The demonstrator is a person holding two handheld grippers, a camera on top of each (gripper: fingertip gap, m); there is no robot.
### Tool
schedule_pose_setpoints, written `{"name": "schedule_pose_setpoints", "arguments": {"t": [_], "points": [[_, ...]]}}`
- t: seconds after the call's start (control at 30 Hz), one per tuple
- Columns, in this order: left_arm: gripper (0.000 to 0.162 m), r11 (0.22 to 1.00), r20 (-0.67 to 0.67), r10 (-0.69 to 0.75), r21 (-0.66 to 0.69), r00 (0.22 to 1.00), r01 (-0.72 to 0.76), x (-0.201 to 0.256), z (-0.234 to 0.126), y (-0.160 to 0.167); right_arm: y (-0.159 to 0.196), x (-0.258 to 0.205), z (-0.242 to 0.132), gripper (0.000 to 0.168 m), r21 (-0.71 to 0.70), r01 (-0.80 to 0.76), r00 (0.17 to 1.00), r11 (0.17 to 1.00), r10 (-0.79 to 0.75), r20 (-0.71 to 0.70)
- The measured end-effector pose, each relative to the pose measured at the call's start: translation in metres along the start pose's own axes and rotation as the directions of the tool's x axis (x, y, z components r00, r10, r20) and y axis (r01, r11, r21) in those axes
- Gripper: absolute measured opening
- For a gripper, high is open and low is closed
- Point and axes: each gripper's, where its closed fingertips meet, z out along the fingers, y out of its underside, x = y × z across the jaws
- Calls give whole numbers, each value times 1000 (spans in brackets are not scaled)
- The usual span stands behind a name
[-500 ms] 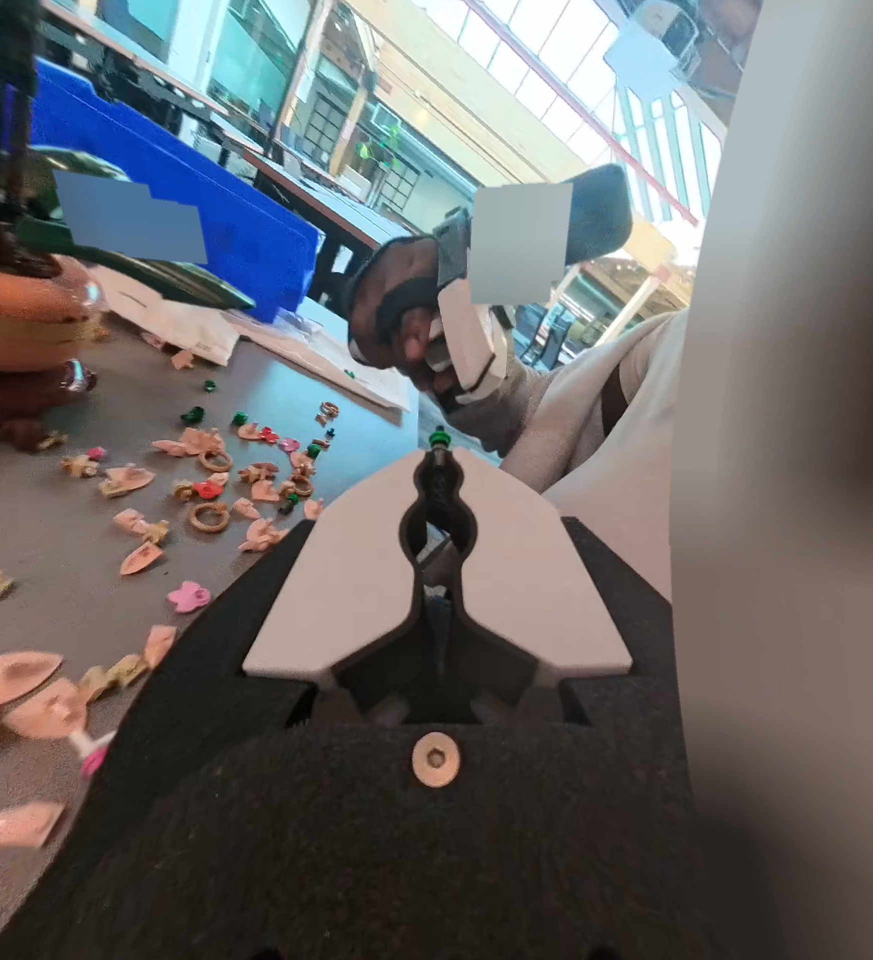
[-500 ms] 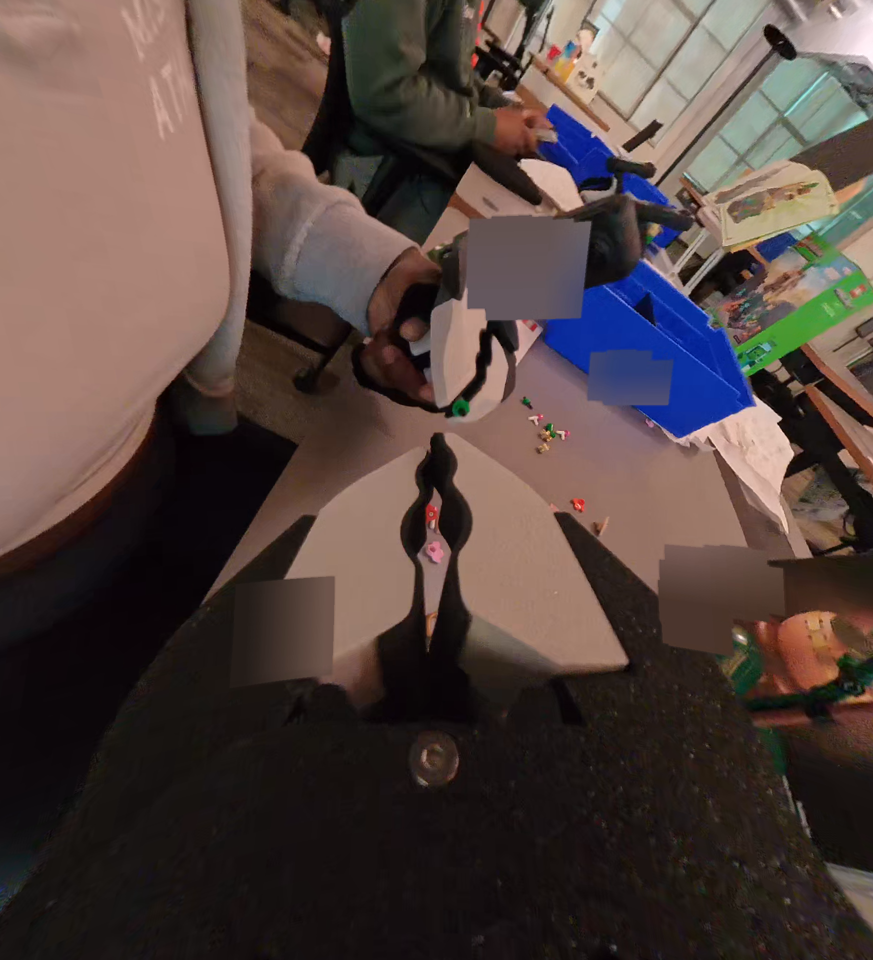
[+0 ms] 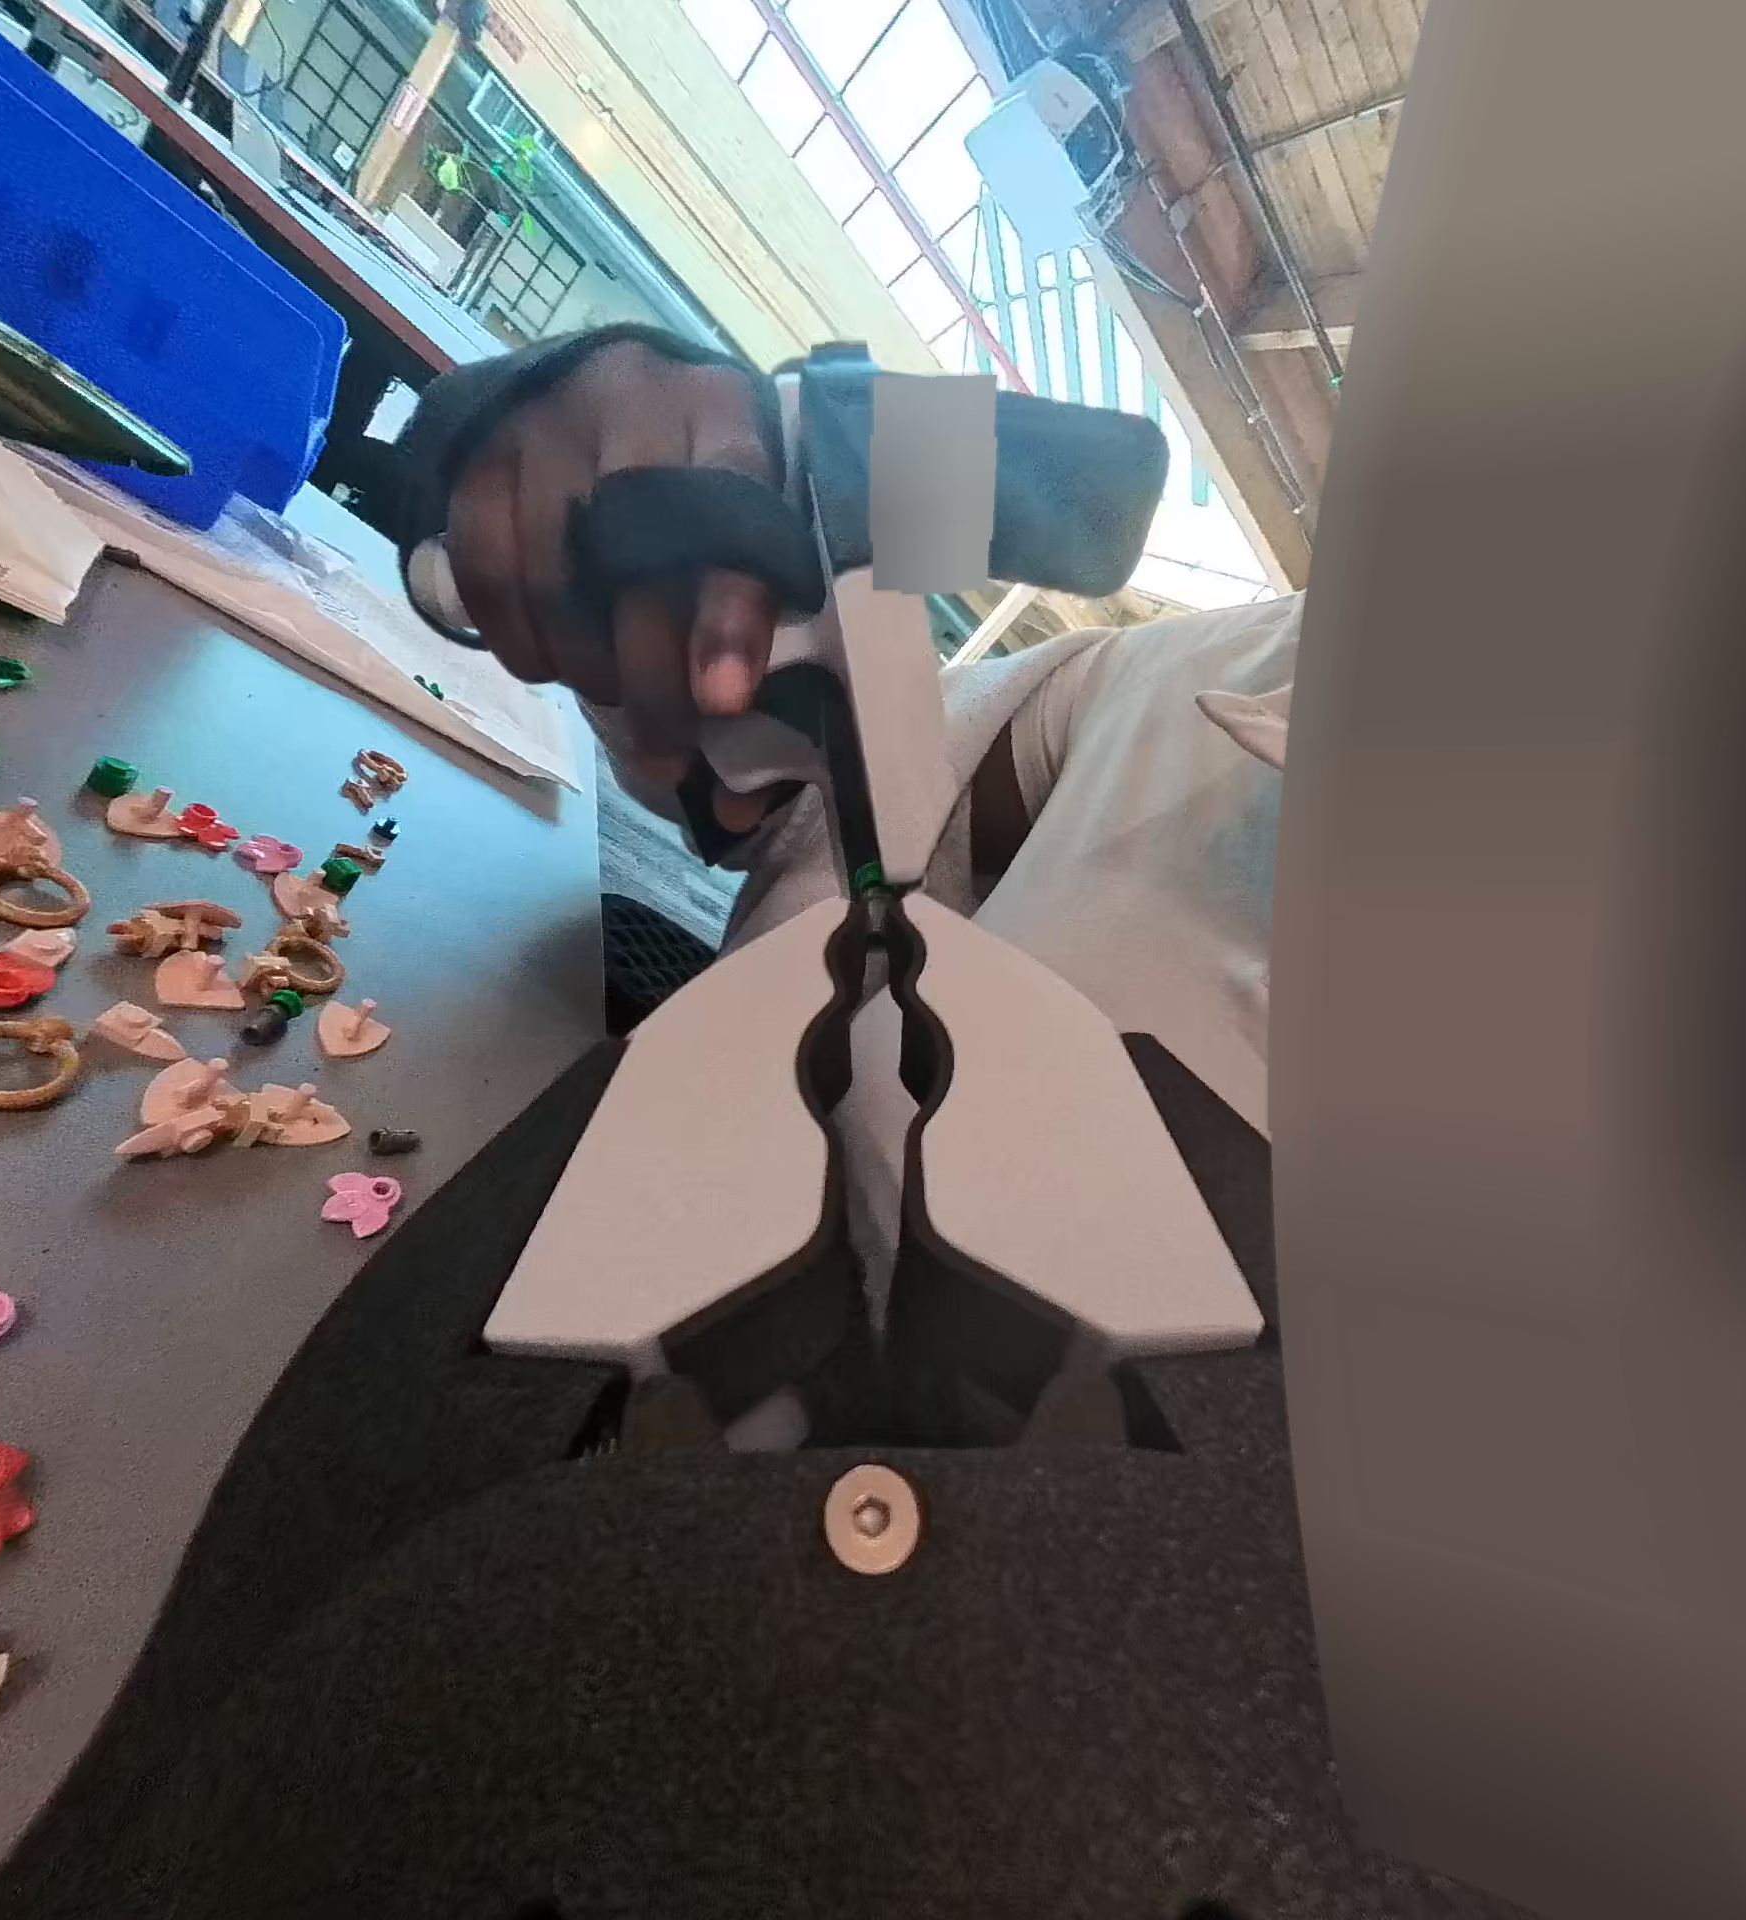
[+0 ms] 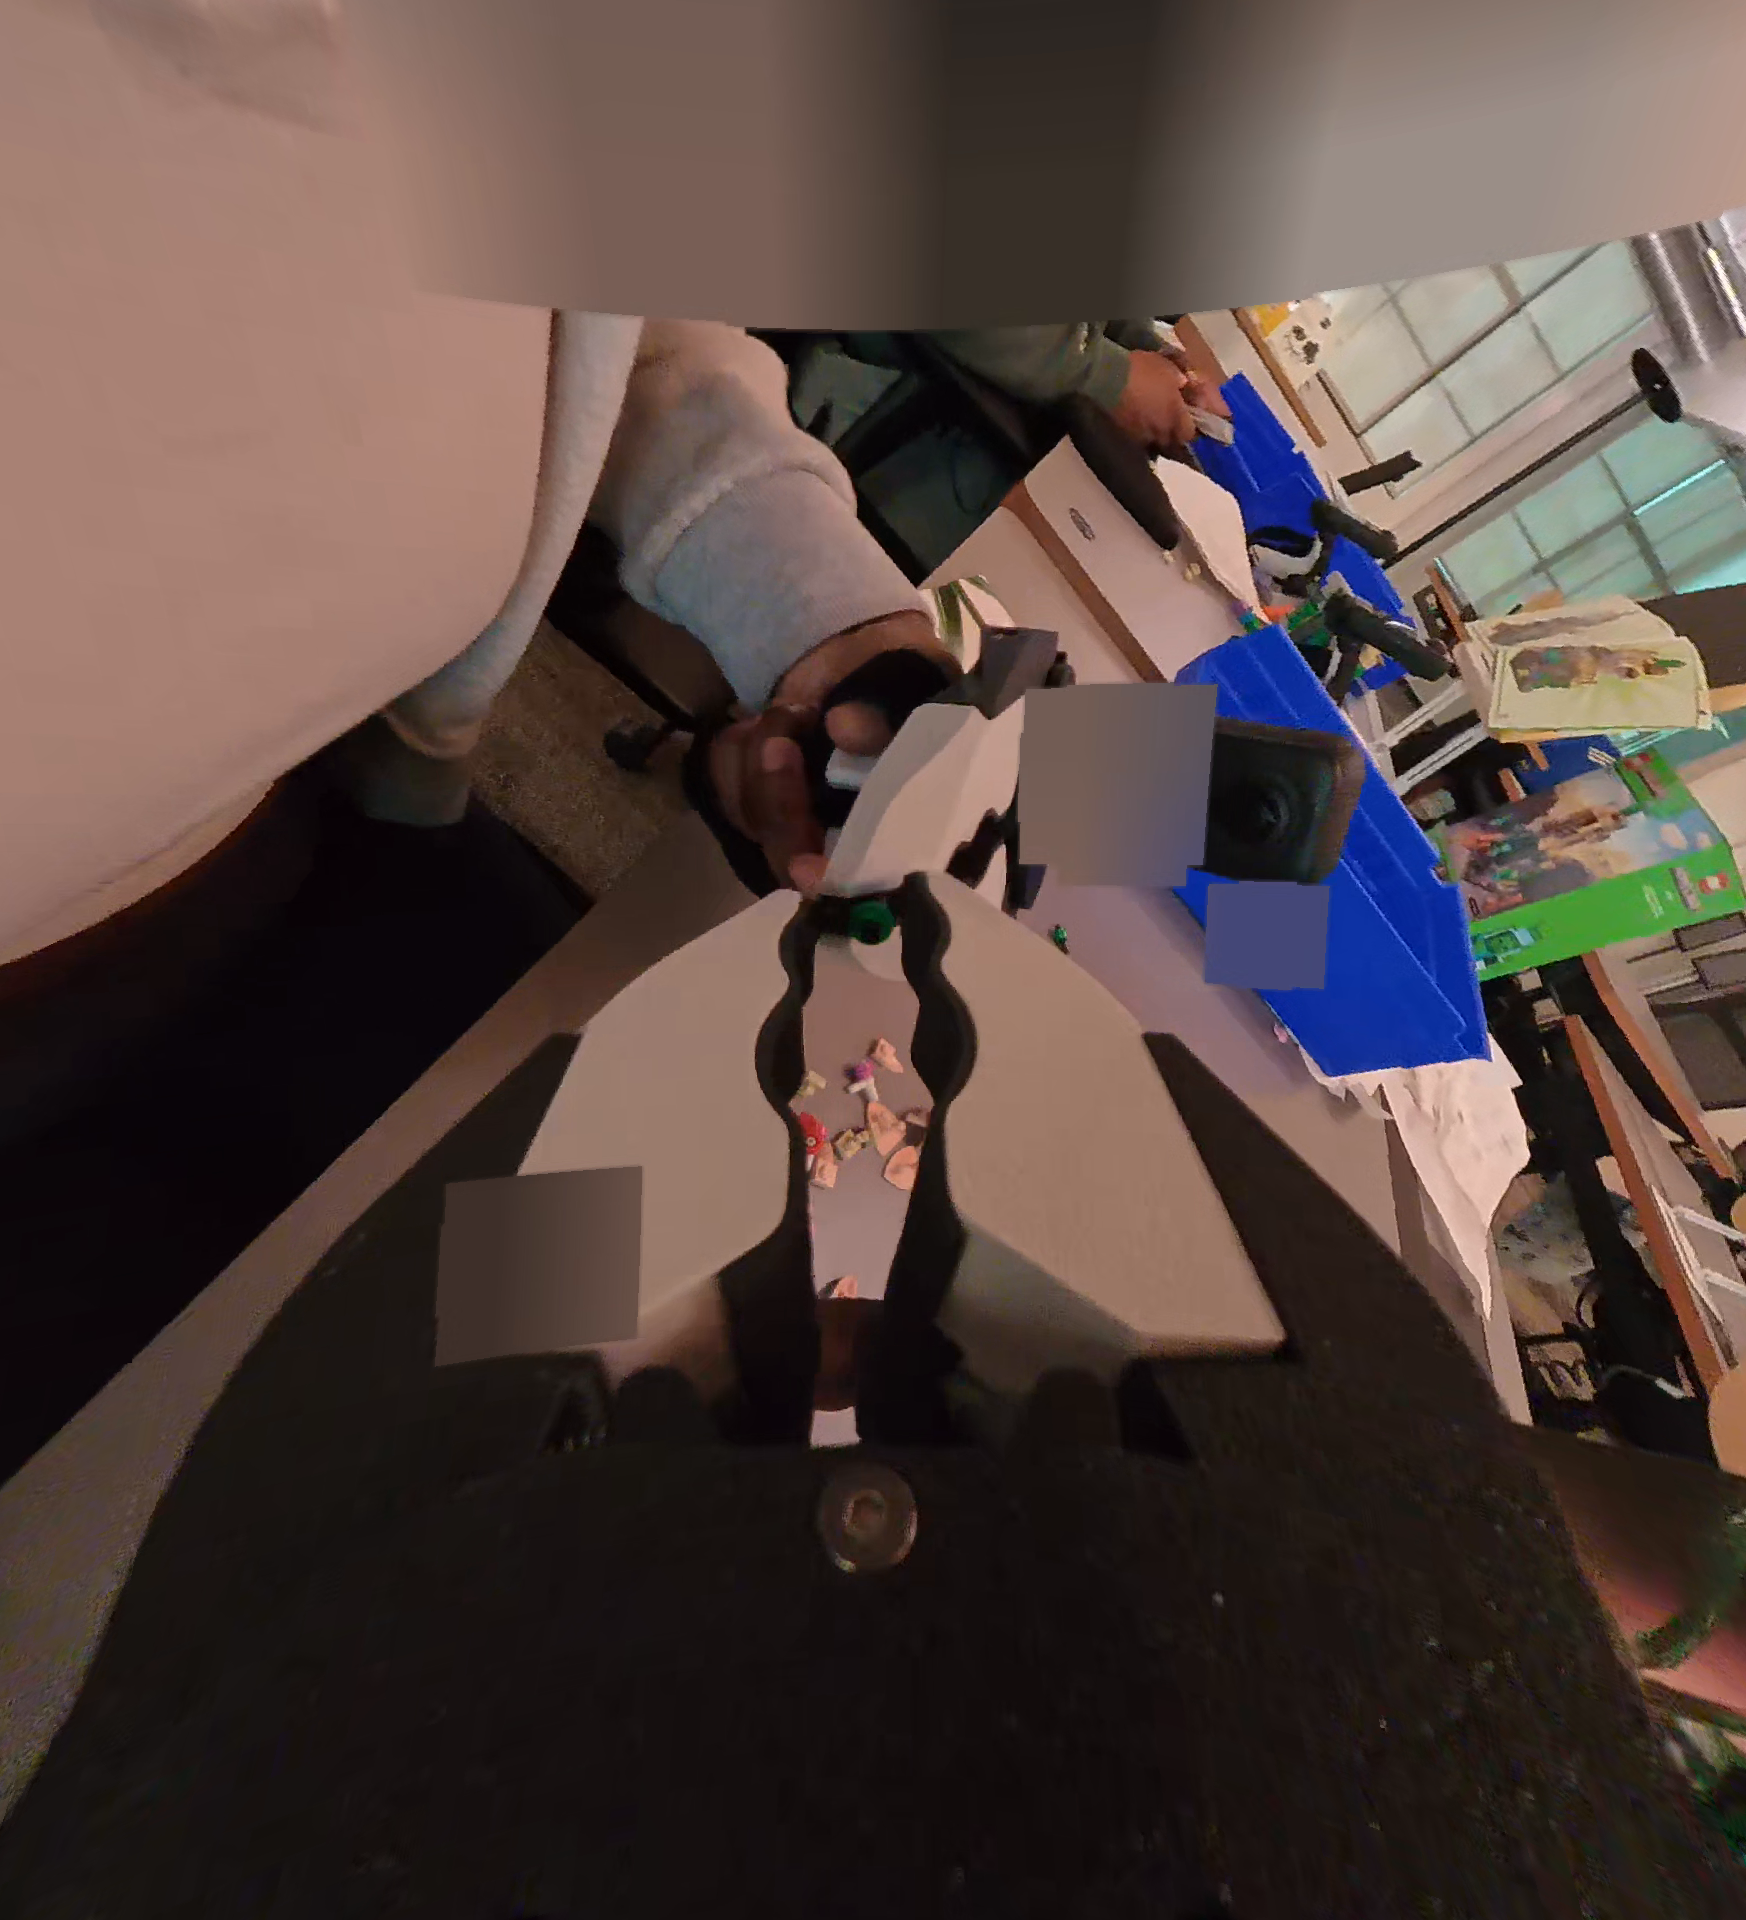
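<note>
My left gripper (image 3: 874, 920) is shut on a small green stud piece (image 3: 867, 883) held at its fingertips, raised off the grey table (image 3: 256, 1299). My right gripper (image 3: 890, 847), held in a hand, comes down from above and its tip meets that piece. In the right wrist view my right gripper (image 4: 861, 912) has its jaws partly apart, with the tips on either side of the green piece (image 4: 871, 921) and of the left gripper's tip (image 4: 848, 896). Whether the right jaws press on the piece is hidden.
Loose small pieces lie on the table: pink petals (image 3: 188, 977), gold rings (image 3: 4, 1060), red flowers (image 3: 1, 977), green studs (image 3: 110, 774). A blue bin (image 3: 121, 291) and papers (image 3: 329, 613) stand behind. A green box (image 4: 1596, 873) and another person (image 4: 1149, 395) are farther off. Only a small space, under 4 cm, lies between the two pairs of fingers.
The two grippers have come together so that their tips meet at the green piece. The right gripper's jaws have opened wider. The left gripper still holds the piece.
</note>
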Motion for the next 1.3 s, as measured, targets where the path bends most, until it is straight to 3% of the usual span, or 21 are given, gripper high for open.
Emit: {"name": "schedule_pose_setpoints", "arguments": {"t": [0.23,0.4,0.77,0.9,1.13,1.23,1.3], "points": [[3,1000,-29,-29,6,999,29,3,0,0,-1,0,0,11,-5,13,1000,1000,-12,27],[3,1000,-42,-27,10,999,28,4,1,2,-2,-2,1,7,32,-143,988,989,141,57],[3,1000,-8,12,19,1000,-12,2,2,-1,1,1,-1,6,32,-239,971,971,238,21],[3,998,17,49,35,999,-50,3,4,-4,-3,1,-5,5,109,-351,936,930,351,20],[3,998,12,52,21,999,-52,4,2,3,-4,-5,-4,5,160,-416,909,895,415,37],[2,980,130,24,194,991,-49,-13,-42,-22,-34,3,-36,5,367,-504,861,782,490,137],[2,981,295,85,142,952,-132,-27,-70,-15,-9,8,-43,5,275,-489,864,828,502,26]]}}
